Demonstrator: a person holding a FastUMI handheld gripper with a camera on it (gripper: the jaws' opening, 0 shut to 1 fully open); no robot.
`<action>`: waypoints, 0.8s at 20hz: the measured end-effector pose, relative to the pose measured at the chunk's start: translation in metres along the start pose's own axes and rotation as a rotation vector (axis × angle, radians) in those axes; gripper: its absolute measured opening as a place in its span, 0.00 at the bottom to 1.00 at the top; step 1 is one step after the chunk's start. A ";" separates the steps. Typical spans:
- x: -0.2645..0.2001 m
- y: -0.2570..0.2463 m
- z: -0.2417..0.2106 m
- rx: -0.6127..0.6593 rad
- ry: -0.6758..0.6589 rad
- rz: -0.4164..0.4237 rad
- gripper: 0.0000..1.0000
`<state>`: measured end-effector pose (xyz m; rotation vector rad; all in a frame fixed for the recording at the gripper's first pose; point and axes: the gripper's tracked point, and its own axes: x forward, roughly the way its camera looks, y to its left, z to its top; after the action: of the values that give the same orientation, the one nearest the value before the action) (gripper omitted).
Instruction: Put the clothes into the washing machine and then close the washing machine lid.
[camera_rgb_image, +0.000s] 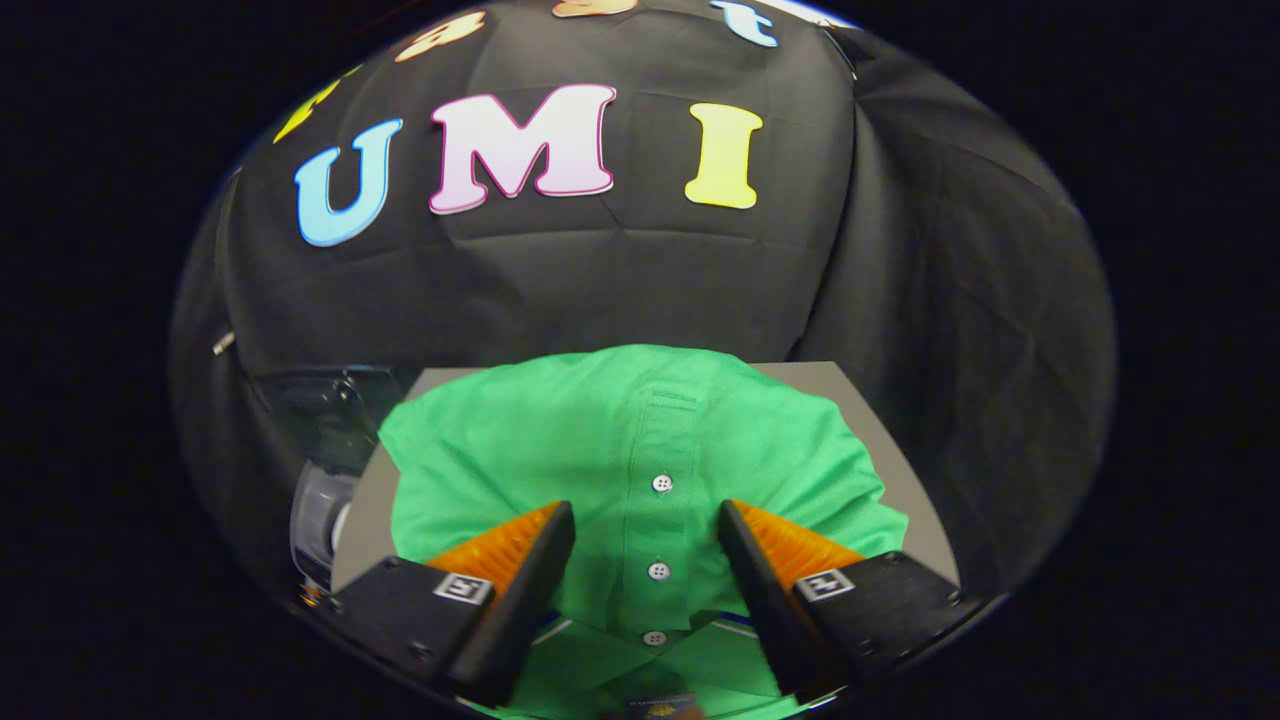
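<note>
The jaws (646, 530) stand wide apart, holding nothing, above the green shirt (640, 450) spread on the desk (905, 480) in the lower middle of the frame; pinching a thick fold near the buttons should grip best

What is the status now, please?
Claw open, fingers either side of the button placket. Green polo shirt flat on the grey table, not gripped. Washing machine beside table.

Shirt (640, 450) on table (905, 470); gripper (647, 535) fingers apart over it; washer (320, 470) left
</note>
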<state>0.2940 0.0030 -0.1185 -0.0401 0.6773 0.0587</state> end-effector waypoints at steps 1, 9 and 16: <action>-0.002 0.000 0.002 -0.022 -0.013 0.001 0.58; -0.010 0.006 0.003 0.145 0.050 0.057 0.06; -0.060 0.003 0.057 0.151 -0.022 0.043 0.06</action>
<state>0.2829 0.0068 -0.0368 0.1200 0.6589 0.0495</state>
